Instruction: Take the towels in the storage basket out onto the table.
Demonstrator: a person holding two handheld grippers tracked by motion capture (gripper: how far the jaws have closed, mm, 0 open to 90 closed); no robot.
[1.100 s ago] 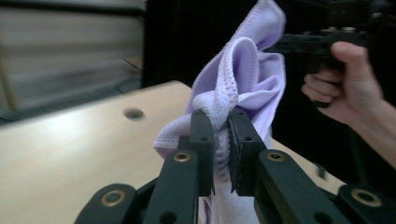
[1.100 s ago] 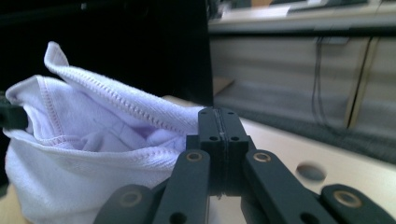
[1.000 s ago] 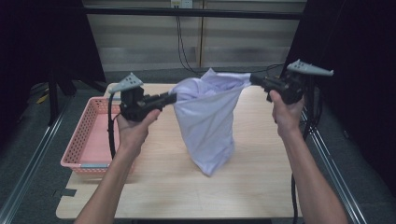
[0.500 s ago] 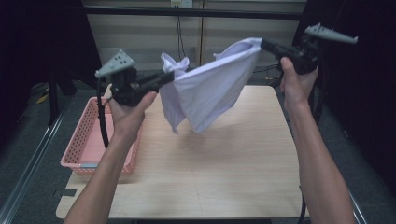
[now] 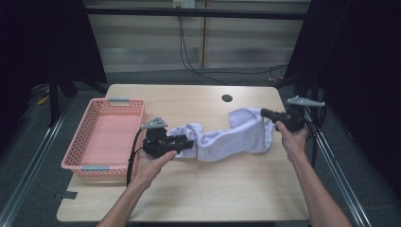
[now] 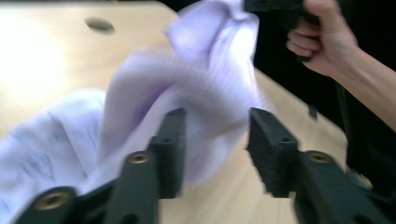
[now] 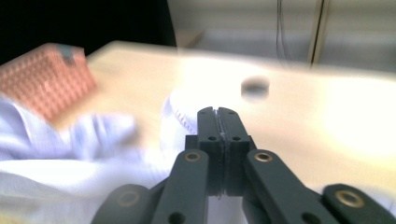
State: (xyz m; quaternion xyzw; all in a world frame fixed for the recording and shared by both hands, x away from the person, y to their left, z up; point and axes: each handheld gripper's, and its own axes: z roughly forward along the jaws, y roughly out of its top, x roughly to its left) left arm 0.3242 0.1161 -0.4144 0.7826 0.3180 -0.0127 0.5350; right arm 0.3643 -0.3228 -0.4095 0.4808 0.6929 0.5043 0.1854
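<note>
A pink basket (image 5: pixel 101 135) stands at the table's (image 5: pixel 198 194) left edge, just beside the left gripper (image 5: pixel 187 142); a dark round hole (image 5: pixel 227 98) lies beyond the cloth. Nothing blocks either hand. The white shirt (image 5: pixel 231 137) lies stretched across the tabletop between the grippers. A second ago it hung in the air between raised hands; now both are down at the table. The left gripper's jaws have just been opening and stand apart, cloth between them unpinched. The right gripper (image 5: pixel 264 113) is clamped on the shirt's edge.

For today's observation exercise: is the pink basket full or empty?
Empty. The high view shows the pink basket with its bare floor, while the white shirt lies on the table beside it.
</note>
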